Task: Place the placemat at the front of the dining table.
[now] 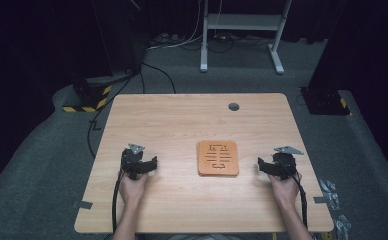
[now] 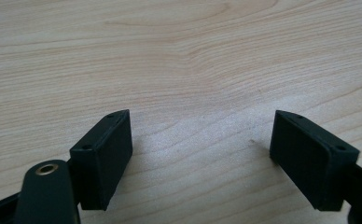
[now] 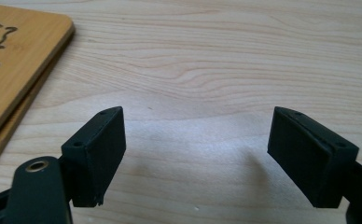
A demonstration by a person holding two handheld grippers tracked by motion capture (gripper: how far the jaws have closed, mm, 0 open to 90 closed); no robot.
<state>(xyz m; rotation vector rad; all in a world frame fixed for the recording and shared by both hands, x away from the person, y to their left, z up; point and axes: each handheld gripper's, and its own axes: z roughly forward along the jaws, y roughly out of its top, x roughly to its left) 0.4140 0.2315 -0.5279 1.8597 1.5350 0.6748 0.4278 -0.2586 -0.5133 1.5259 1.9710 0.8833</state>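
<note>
Here, a light wooden table (image 1: 182,210) is seen from above, and a gripper is held in each of a person's hands near its front edge. The left gripper (image 1: 154,161) is rested low over the table's left half, its jaws turned toward the middle; in the left gripper view (image 2: 200,154) the jaws are spread wide, with nothing but bare wood grain (image 2: 179,70) between them. The right gripper (image 1: 260,163) is held over the table's right half, its jaws likewise turned inward; in the right gripper view (image 3: 195,154) its jaws are also spread wide and nothing is pinched. Between the two grippers, slightly nearer the right one, an orange-brown wooden board (image 1: 218,158) with dark line markings is laid flat on the table, touched by neither gripper. A corner of that board (image 3: 16,60) is shown at the upper left of the right gripper view, apart from the jaws. A small dark round hole (image 1: 233,106) is set in the table near its far edge. Grey carpet (image 1: 42,165) is spread around the table.
</note>
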